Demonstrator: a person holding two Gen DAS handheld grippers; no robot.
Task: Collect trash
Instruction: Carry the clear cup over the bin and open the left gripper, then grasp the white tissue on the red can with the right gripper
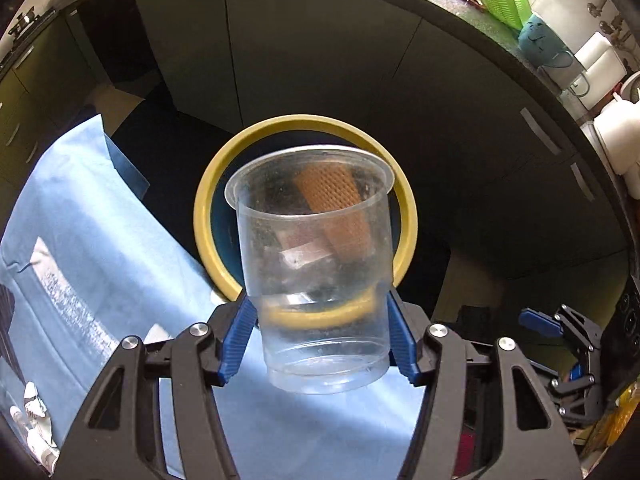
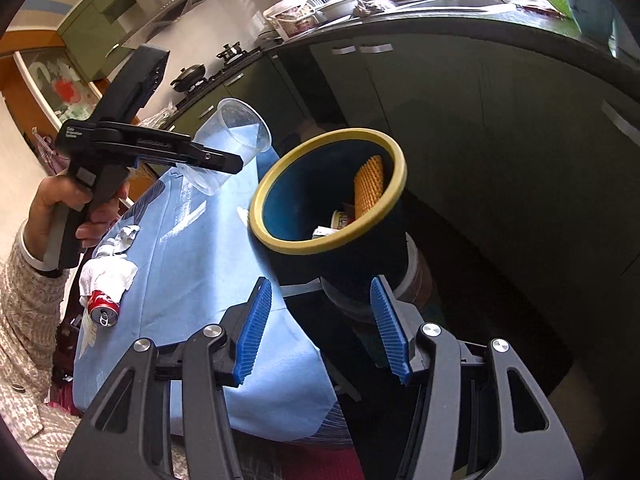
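Note:
My left gripper (image 1: 318, 320) is shut on a clear plastic cup (image 1: 316, 264), its blue pads pressing on the lower wall. The cup hangs tilted above a dark bin with a yellow rim (image 1: 204, 216). From the right wrist view, the bin (image 2: 340, 268) holds an orange waffle-textured piece (image 2: 368, 186), a small tub and white scraps. There the left gripper (image 2: 224, 160) carries the cup (image 2: 236, 140) up and to the left of the bin. My right gripper (image 2: 322, 332) is open and empty, near the bin's base. A red soda can (image 2: 105, 308), a white tissue (image 2: 108, 276) and crumpled paper (image 2: 124, 236) lie on the blue cloth.
The blue-clothed table (image 2: 192, 264) ends right beside the bin. Dark cabinet doors (image 2: 480, 140) under a cluttered kitchen counter curve behind the bin. A person's hand (image 2: 80, 208) and knitted sleeve are at the left. The right gripper (image 1: 556, 344) shows low right in the left wrist view.

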